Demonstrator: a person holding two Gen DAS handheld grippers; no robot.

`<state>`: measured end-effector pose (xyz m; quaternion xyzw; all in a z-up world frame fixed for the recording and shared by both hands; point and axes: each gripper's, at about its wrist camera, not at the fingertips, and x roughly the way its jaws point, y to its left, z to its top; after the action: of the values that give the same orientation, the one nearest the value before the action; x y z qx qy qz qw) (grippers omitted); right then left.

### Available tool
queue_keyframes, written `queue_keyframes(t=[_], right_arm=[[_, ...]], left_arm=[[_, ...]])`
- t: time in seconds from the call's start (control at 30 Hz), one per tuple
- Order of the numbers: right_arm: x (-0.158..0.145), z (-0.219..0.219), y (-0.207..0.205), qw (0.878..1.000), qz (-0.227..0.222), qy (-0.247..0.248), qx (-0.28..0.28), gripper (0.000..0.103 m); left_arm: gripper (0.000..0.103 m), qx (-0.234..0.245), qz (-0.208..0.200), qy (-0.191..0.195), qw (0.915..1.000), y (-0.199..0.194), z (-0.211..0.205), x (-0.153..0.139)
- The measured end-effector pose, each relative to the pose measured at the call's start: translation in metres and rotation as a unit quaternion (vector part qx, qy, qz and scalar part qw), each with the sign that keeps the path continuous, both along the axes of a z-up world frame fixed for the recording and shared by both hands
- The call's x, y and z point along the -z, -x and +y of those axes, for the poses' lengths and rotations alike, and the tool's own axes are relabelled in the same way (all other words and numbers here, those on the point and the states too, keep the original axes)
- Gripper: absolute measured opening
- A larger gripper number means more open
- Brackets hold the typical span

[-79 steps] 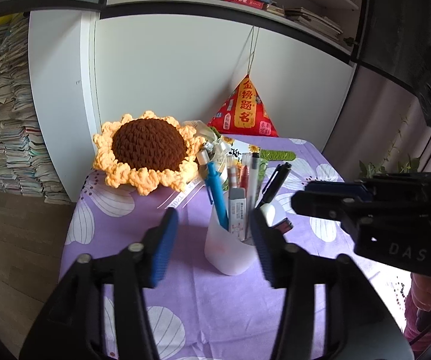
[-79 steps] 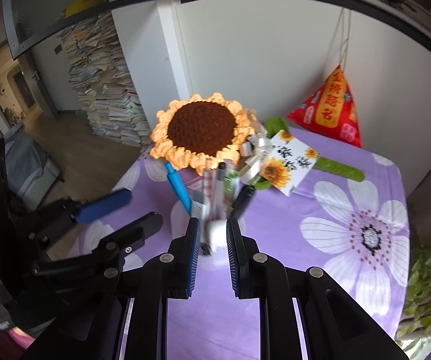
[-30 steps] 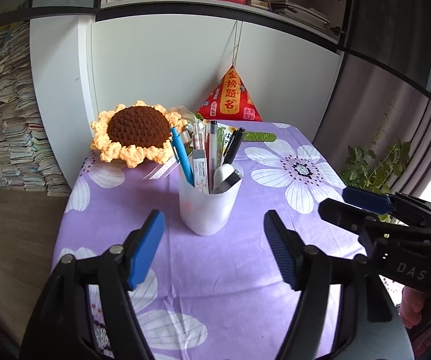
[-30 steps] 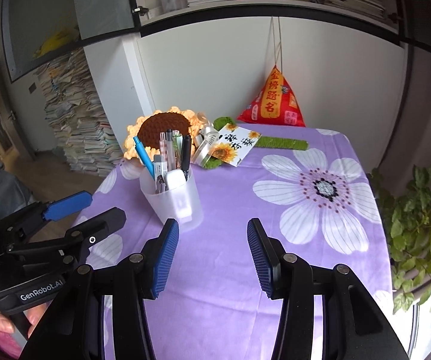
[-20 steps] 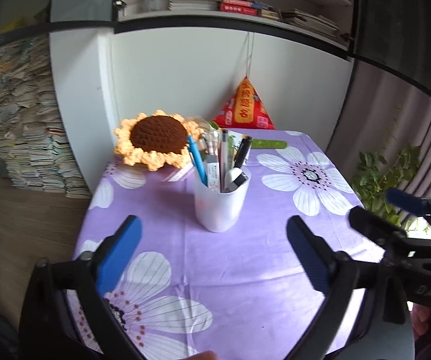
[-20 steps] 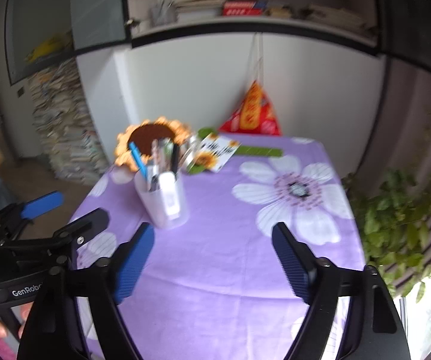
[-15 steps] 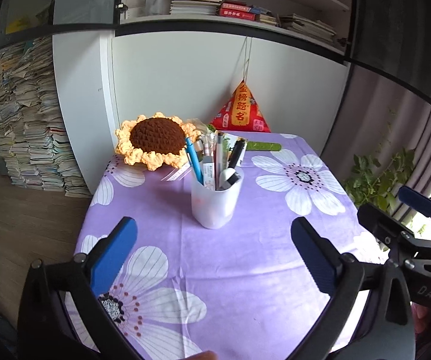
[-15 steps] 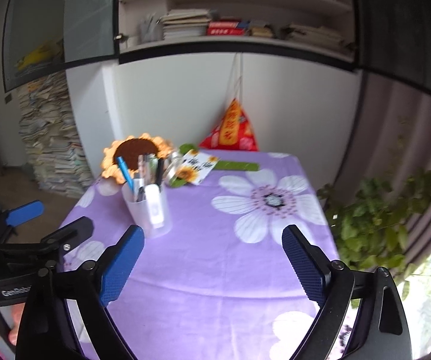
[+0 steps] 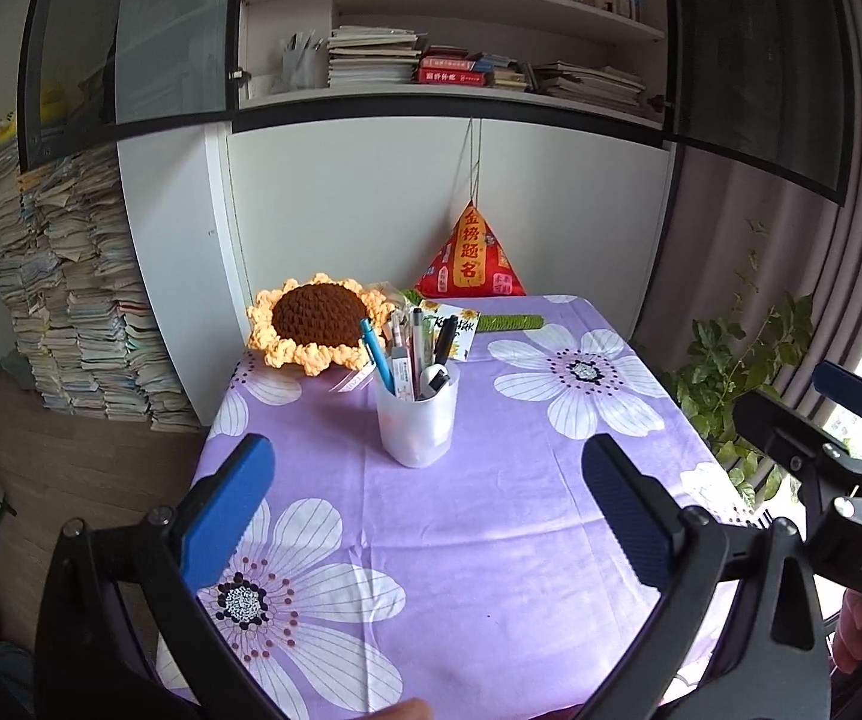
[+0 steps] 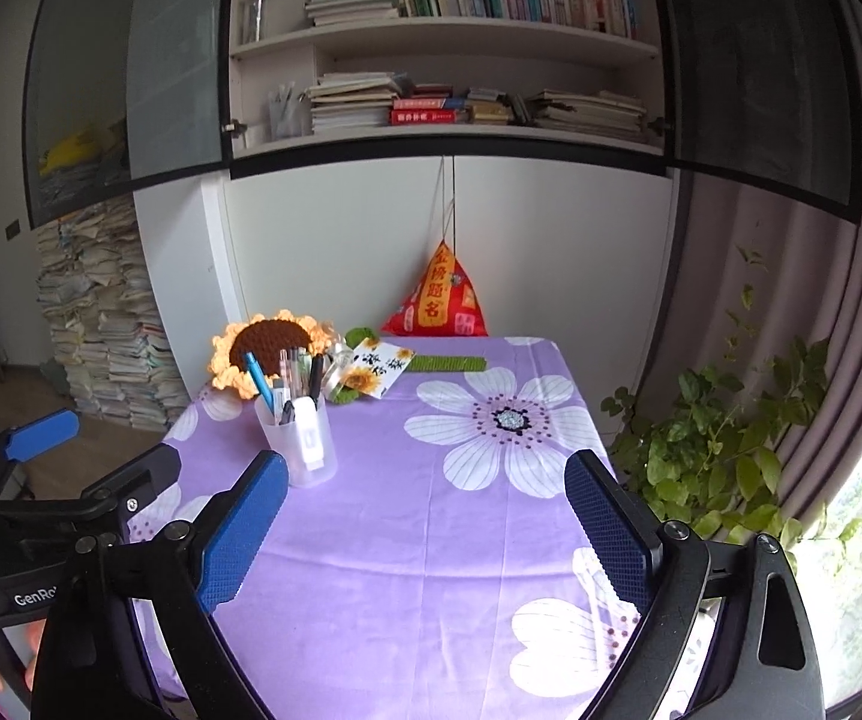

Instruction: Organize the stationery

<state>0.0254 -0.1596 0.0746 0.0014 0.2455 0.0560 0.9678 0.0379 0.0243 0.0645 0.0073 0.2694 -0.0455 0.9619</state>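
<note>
A translucent white pen cup [image 9: 417, 420] stands upright on the purple flowered tablecloth [image 9: 490, 540]. It holds several pens, a blue pen [image 9: 378, 355] and a white correction tape [image 9: 433, 375]. It also shows in the right wrist view [image 10: 305, 438]. My left gripper [image 9: 428, 501] is wide open and empty, well back from the cup. My right gripper [image 10: 425, 516] is wide open and empty, back and to the cup's right. The left gripper shows at the left of the right wrist view [image 10: 92, 450], and the right gripper at the right of the left wrist view [image 9: 814, 402].
A crocheted sunflower [image 9: 317, 324], a sunflower card [image 10: 380, 373], a green strip [image 10: 445, 363] and a red triangular pouch [image 9: 469, 261] sit at the table's far edge by the white wall. Stacked papers [image 9: 71, 312] stand left, a plant [image 10: 724, 420] right.
Both grippers have drawn back and up from the cup and opened wide. The right gripper, earlier shut at the cup with the correction tape, is now empty; the tape sits in the cup.
</note>
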Motion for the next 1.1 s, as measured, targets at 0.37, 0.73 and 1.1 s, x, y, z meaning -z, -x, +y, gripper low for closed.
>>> queue_keyframes(t=[0.37,0.73,1.1], right_arm=[[-0.007,-0.010,0.014,1.000,-0.015,-0.008,0.005,0.094],[-0.007,-0.014,0.013,1.000,-0.018,-0.016,0.007,0.094],[-0.012,-0.013,0.019,0.999,-0.033,-0.013,0.005,0.094]], left_arm=[[0.102,0.008,-0.016,-0.006,0.9998,0.011,-0.008,-0.008],[0.102,-0.007,-0.024,-0.003,0.9997,0.013,-0.004,-0.013],[0.102,-0.004,-0.049,-0.004,0.9988,0.021,-0.008,-0.024]])
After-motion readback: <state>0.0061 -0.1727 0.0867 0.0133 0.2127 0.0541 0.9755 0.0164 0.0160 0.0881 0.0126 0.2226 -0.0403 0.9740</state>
